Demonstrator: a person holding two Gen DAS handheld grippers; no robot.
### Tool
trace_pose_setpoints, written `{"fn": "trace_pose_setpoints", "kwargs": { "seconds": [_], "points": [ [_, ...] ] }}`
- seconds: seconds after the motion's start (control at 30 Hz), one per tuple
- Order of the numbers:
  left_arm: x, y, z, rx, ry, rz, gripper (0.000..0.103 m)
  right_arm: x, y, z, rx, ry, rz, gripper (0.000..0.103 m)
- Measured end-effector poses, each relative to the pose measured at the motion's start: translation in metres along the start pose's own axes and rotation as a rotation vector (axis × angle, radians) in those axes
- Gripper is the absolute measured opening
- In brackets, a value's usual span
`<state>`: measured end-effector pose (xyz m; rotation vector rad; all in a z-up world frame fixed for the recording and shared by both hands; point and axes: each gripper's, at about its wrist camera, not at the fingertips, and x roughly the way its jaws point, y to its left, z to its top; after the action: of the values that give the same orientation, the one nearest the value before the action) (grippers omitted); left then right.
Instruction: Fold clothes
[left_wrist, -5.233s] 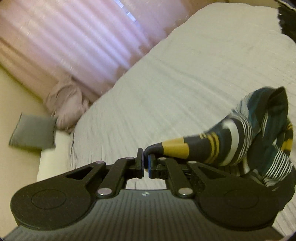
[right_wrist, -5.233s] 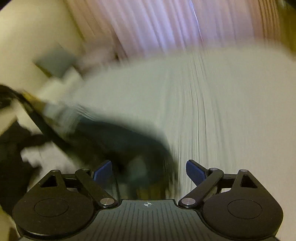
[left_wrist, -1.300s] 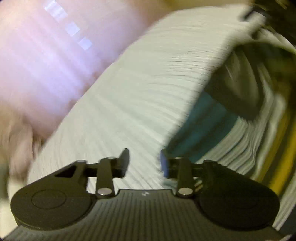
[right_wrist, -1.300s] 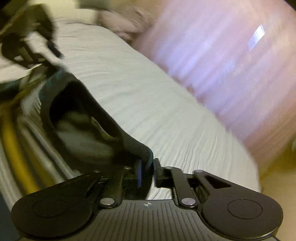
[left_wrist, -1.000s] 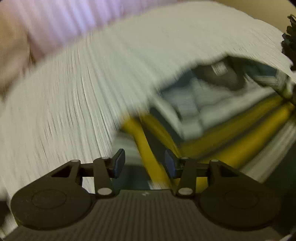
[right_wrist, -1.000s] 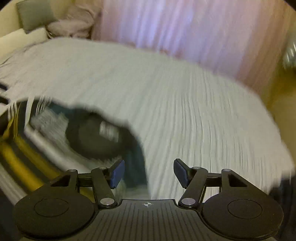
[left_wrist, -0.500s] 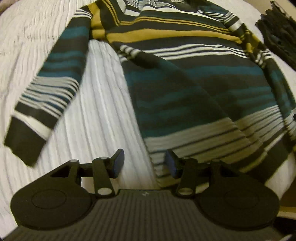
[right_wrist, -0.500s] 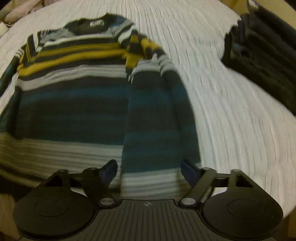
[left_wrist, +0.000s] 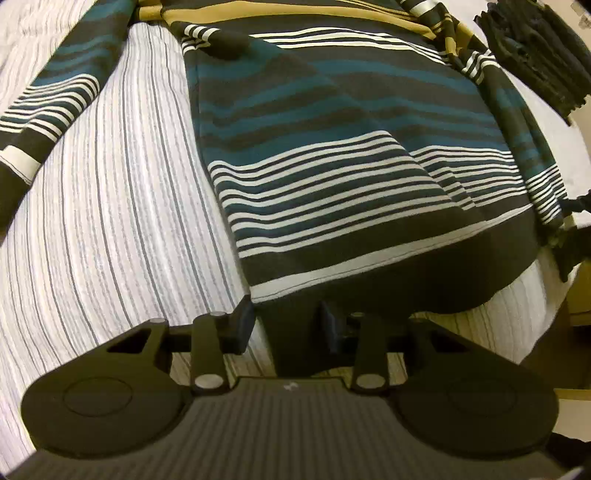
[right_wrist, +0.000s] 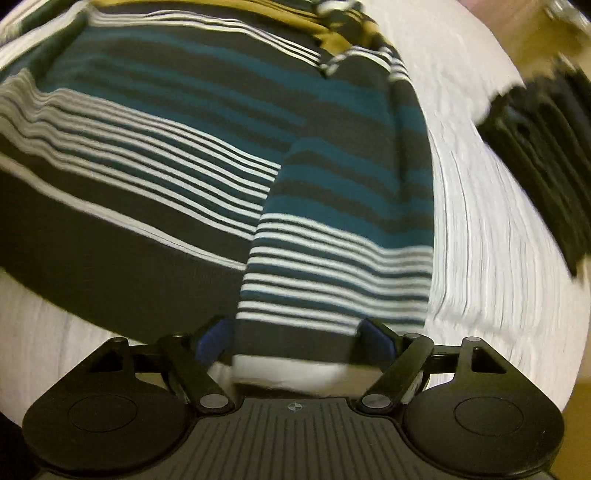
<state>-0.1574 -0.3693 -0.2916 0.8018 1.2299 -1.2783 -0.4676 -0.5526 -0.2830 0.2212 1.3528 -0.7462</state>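
Hovering low at the near edge of the bed, I have the striped sweater spread flat in front of me, its hem hanging slightly over the edge. My left gripper has its fingers apart, straddling the dark hem band at the sweater's corner without pinching it. My right gripper has its fingers spread wide on either side of the cuff of the sleeve, which lies down along the body's side. The other sleeve angles outward on the bedspread. A dark pile of clothes sits off to the right.

My worry is a shallow bite: closing on only the top layer of the hem would let the back layer sag and wrinkle. Uneven lifts between my hands would skew the fold, and the knit could drag across the ribbed bedspread and bunch.
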Motion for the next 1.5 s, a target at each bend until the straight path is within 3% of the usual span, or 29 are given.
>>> {"fn": "trace_pose_setpoints", "kwargs": {
  "seconds": [0.03, 0.07, 0.13, 0.2, 0.33, 0.4, 0.47, 0.5, 0.6, 0.7, 0.8, 0.87, 0.93, 1.07, 1.13, 1.17, 1.2, 1.23, 1.27, 1.37, 1.5],
  "points": [
    [-0.001, -0.002, 0.000, -0.010, -0.002, 0.010, 0.032, -0.005, -0.009, 0.000, 0.020, -0.005, 0.008, 0.022],
    [-0.001, -0.002, 0.000, -0.026, -0.002, 0.015, 0.032, -0.013, -0.022, -0.001, 0.063, -0.019, 0.020, 0.013],
    [-0.004, -0.005, 0.000, -0.042, -0.004, 0.032, 0.030, -0.035, -0.059, -0.003, 0.193, -0.067, 0.057, 0.009],
    [-0.008, -0.009, 0.002, -0.030, -0.010, 0.060, 0.030, -0.064, -0.110, -0.005, 0.361, -0.139, 0.043, 0.007],
    [-0.014, -0.013, 0.004, -0.038, -0.021, 0.101, 0.030, -0.095, -0.205, -0.002, 0.452, -0.297, -0.204, 0.007],
    [-0.015, -0.016, 0.003, -0.036, -0.017, 0.121, 0.030, -0.085, -0.237, 0.002, 0.447, -0.326, -0.360, 0.011],
    [-0.017, -0.020, 0.001, -0.038, -0.017, 0.136, 0.030, -0.071, -0.251, 0.008, 0.468, -0.285, -0.421, 0.058],
    [-0.018, -0.021, 0.000, -0.041, -0.018, 0.142, 0.030, -0.068, -0.252, 0.009, 0.481, -0.285, -0.407, 0.062],
    [-0.021, -0.021, -0.005, -0.062, -0.028, 0.159, 0.030, -0.069, -0.230, 0.006, 0.481, -0.317, -0.257, 0.063],
    [-0.025, -0.018, -0.012, -0.092, -0.043, 0.161, 0.030, -0.058, -0.185, -0.007, 0.435, -0.300, 0.000, 0.063],
    [-0.023, -0.016, -0.017, -0.104, -0.047, 0.137, 0.032, -0.041, -0.133, -0.023, 0.295, -0.226, 0.204, 0.063],
    [-0.018, -0.013, -0.018, -0.103, -0.040, 0.111, 0.033, -0.033, -0.101, -0.036, 0.203, -0.187, 0.286, 0.063],
    [-0.008, -0.011, -0.018, -0.099, -0.022, 0.096, 0.033, -0.027, -0.083, -0.048, 0.190, -0.158, 0.309, 0.063],
    [0.002, -0.002, -0.023, -0.131, -0.020, 0.009, 0.033, -0.017, -0.074, -0.069, 0.358, -0.089, 0.378, 0.063],
    [0.001, 0.004, -0.023, -0.145, -0.030, -0.033, 0.019, -0.018, -0.078, -0.067, 0.391, -0.079, 0.400, 0.062],
    [-0.002, 0.007, -0.024, -0.151, -0.038, -0.042, 0.002, -0.018, -0.080, -0.066, 0.408, -0.074, 0.411, 0.062],
    [-0.006, 0.010, -0.024, -0.158, -0.049, -0.052, 0.002, -0.019, -0.082, -0.065, 0.424, -0.069, 0.422, 0.062],
    [-0.013, 0.014, -0.026, -0.161, -0.064, -0.065, 0.002, -0.020, -0.083, -0.065, 0.441, -0.064, 0.433, 0.049],
    [-0.022, 0.016, -0.028, -0.157, -0.077, -0.072, 0.002, -0.020, -0.085, -0.064, 0.458, -0.059, 0.444, 0.014],
    [-0.039, 0.015, -0.046, -0.145, -0.072, -0.080, 0.001, -0.029, -0.095, -0.059, 0.486, -0.044, 0.465, 0.006],
    [-0.058, 0.012, -0.073, -0.129, -0.049, -0.083, 0.001, -0.066, -0.098, -0.044, 0.363, -0.042, 0.410, 0.004]
  ]
}}
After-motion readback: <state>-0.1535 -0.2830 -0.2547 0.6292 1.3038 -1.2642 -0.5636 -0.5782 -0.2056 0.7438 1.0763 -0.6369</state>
